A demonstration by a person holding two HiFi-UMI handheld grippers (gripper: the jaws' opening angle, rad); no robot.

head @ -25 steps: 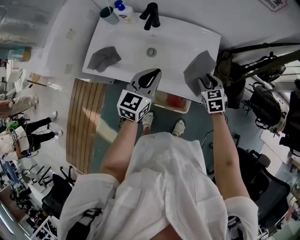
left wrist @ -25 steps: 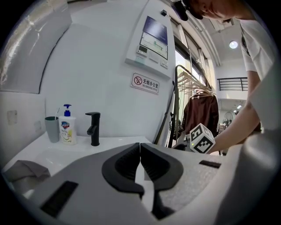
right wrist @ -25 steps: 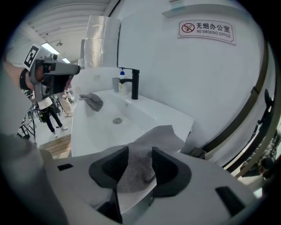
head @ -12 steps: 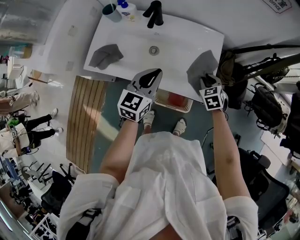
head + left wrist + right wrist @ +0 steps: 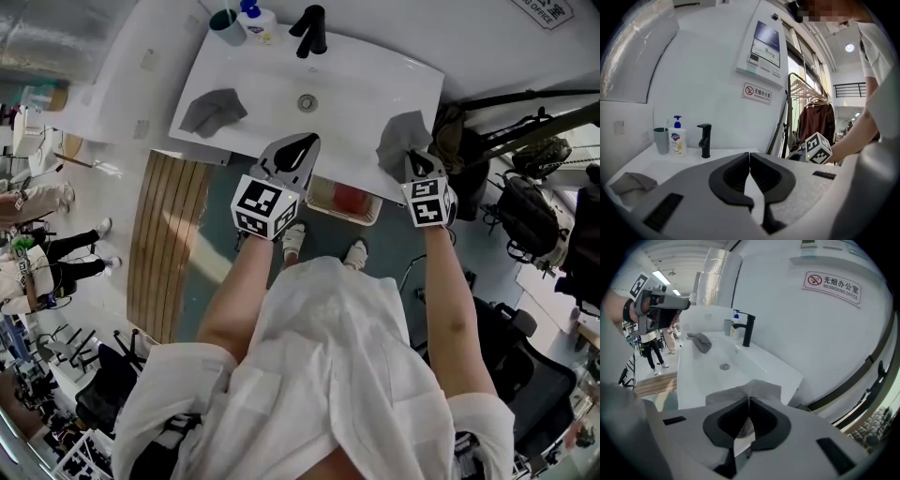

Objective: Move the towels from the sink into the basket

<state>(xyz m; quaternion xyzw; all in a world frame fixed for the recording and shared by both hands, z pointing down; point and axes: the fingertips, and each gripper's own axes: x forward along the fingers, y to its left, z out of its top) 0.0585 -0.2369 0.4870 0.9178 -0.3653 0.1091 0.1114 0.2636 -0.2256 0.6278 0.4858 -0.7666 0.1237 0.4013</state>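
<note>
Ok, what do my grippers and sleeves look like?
Both the left gripper and right gripper have grey bodies, black curved jaw pads, a white cube with black square markers each. The sleeves are white, short. The right's jaws are closing on a grey towel.

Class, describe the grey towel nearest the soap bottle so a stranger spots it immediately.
Find the white sink. At its left end, near the soap bottle, lies a crumpled grey towel. The other grey towel sits at the right end.

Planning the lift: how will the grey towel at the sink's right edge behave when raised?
Probably floppy: the grey towel bunches up where the right gripper is closing on it. Likely light, being thin cloth. Loose edges would probably dangle.
</note>
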